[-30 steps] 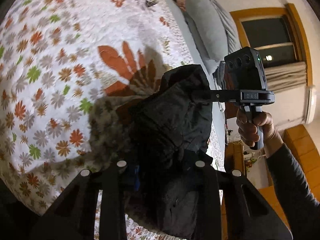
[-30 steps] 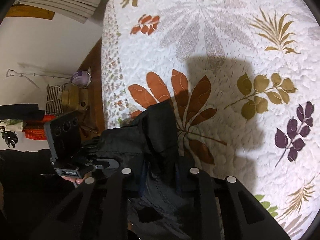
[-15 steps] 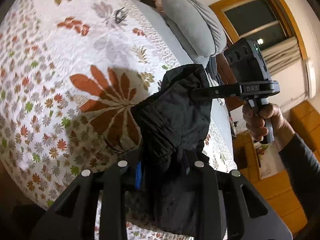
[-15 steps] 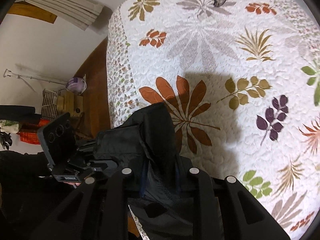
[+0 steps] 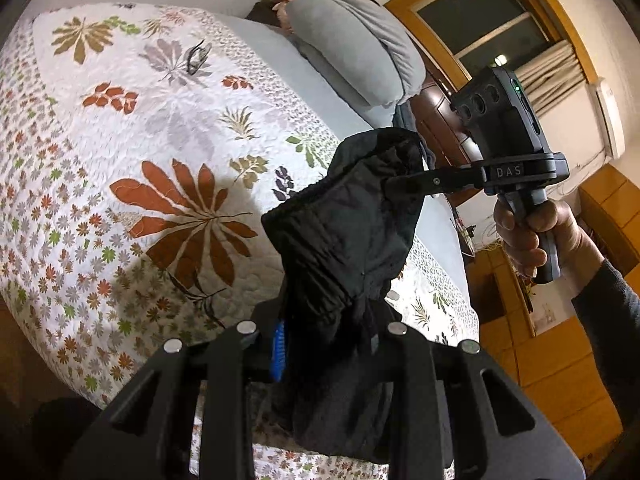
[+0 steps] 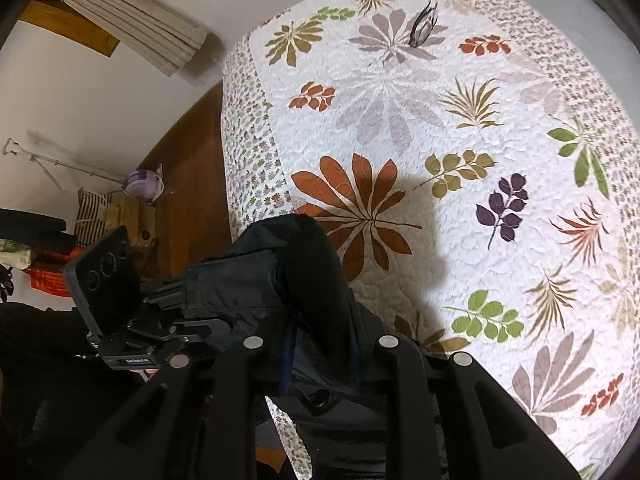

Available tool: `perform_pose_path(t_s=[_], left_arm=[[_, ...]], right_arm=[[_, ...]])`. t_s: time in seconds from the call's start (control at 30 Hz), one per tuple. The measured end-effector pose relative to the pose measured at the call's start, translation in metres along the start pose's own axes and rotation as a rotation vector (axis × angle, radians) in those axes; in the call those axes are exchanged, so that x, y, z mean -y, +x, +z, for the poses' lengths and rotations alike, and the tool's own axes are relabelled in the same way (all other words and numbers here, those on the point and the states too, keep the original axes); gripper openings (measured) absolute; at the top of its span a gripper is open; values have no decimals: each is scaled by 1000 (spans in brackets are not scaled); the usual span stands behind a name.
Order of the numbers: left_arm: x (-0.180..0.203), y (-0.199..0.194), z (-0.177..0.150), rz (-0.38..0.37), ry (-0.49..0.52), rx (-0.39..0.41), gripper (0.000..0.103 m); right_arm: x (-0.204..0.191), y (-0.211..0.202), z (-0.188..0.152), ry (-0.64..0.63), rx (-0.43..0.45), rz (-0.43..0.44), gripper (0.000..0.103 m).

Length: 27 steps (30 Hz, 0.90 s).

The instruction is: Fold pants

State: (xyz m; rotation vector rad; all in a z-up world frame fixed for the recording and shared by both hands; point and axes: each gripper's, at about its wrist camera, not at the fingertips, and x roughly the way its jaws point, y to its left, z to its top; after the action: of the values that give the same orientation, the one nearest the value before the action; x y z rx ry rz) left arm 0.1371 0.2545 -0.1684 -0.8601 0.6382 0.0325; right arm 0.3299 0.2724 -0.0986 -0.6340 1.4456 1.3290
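Now both grippers are holding one pair of black pants (image 5: 344, 232) in the air above the quilt (image 5: 168, 128): the left gripper (image 5: 324, 344) is clamping narrowly on one part of the bunched cloth and the right gripper (image 5: 404, 184) is pinching another part beside it. To do this step well, the person is probably wise to be keeping both grips firm and level with each other (so the cloth hangs straight and nothing is slipping) before spreading it flat on the bed. Counted, the views are showing one pair of pants, two grippers, one quilt, one grey pillow (image 5: 360, 52) and one small dark clip (image 6: 424, 24) lying far up the bed.
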Motion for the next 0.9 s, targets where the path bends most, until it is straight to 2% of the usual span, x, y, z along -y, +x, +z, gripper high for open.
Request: perform_pose_path(t_s=[0.3, 0.73, 0.9], left_arm=[[47, -14, -10, 5, 108, 14, 25], [137, -30, -39, 19, 292, 30, 25], [175, -31, -53, 27, 363, 28, 24]], right_arm=[[-15, -44, -39, 19, 93, -57, 22], [-28, -110, -125, 45, 267, -108, 22], [-23, -132, -162, 63, 338, -99, 22]])
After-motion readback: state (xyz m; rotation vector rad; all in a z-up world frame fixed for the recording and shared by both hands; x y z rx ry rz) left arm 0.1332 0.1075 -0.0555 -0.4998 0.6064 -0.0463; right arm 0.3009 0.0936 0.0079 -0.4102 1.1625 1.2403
